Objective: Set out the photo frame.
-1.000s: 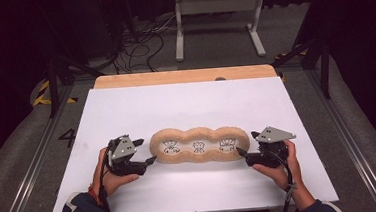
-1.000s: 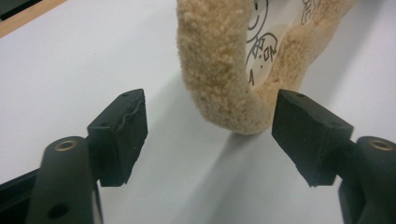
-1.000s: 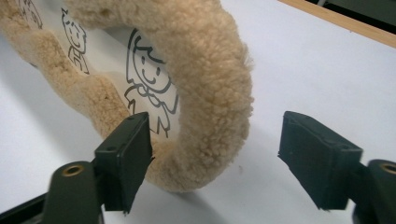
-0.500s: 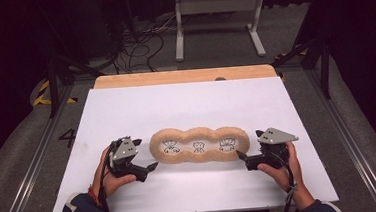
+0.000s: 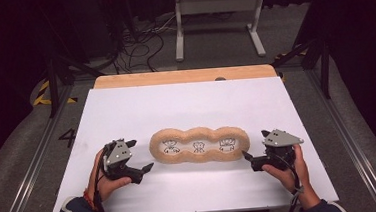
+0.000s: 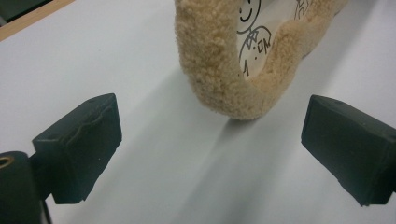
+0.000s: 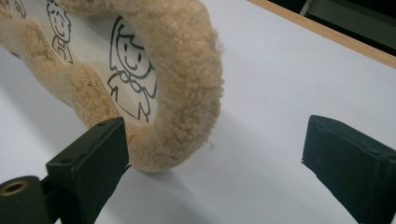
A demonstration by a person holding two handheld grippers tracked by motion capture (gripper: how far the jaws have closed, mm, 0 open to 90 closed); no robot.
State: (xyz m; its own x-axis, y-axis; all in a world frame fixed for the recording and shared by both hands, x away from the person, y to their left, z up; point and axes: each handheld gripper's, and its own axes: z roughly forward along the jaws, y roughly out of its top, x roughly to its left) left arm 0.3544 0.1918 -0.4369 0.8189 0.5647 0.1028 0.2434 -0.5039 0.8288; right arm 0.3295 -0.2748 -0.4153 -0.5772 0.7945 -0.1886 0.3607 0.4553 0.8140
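A tan fluffy three-lobed cushion (image 5: 202, 158) with cartoon figures drawn inside lies flat on the white table (image 5: 191, 106). My left gripper (image 5: 141, 154) sits just off its left end, jaws wide. They have just been opening, with nothing pressed between them. In the left gripper view the cushion's end (image 6: 210, 60) lies ahead of the open left gripper (image 6: 212, 140). My right gripper (image 5: 254, 144) sits at the cushion's right end, and its jaws have also just been opening. In the right gripper view the cushion's end (image 7: 187, 70) lies beside one pad of the open right gripper (image 7: 217, 163).
A wooden strip (image 5: 184, 76) runs along the table's far edge. Beyond it, on the dark floor, are loose cables (image 5: 136, 44) and a white metal stand (image 5: 218, 23). Metal rails (image 5: 349, 145) flank the table on both sides.
Both grippers' jaws stand wider than a second ago and have drawn slightly back from the cushion's ends. The cushion has not moved.
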